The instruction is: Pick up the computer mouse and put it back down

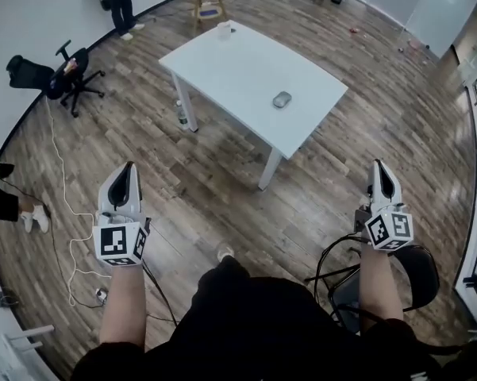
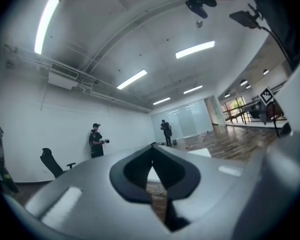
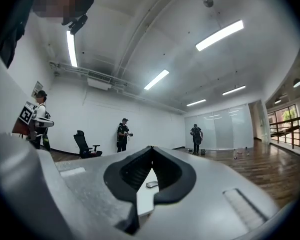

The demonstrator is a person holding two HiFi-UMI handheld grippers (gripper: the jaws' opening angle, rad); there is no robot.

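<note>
Grey computer mouse (image 1: 282, 99) on white table (image 1: 238, 70)

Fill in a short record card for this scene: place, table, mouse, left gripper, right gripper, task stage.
place: large room with a wood floor
table: white table, ahead of the person
mouse: grey computer mouse, lying on the table toward its right side, nothing touching it
left gripper: left gripper, jaws together, empty, held level and well short of the table
right gripper: right gripper, jaws together, empty, also short of the table
task stage: pick-up not yet begun
</note>
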